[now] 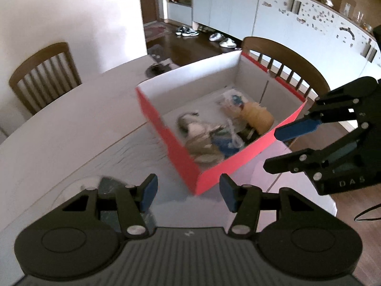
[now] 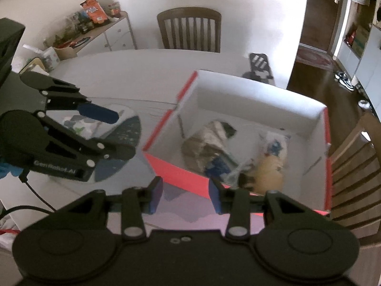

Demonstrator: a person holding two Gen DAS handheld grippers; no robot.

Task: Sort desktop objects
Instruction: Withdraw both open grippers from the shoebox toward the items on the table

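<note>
Box (image 1: pixel 181 152) contents blurred, indistinct

We see soft, even daylight in both fisheye views, with straight lines bowing toward the edges. Ahead of the left gripper (image 1: pixel 188 191) the red box (image 1: pixel 176 147) and its contents smear with motion blur; pale glare washes the table (image 2: pixel 114 71) beyond

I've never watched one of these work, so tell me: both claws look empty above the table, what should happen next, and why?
Probably the left claw should swing toward the packet lying on the table left of the red box. Both it and the right claw are open and empty, the box already holds several things, and that packet looks unsorted.
</note>
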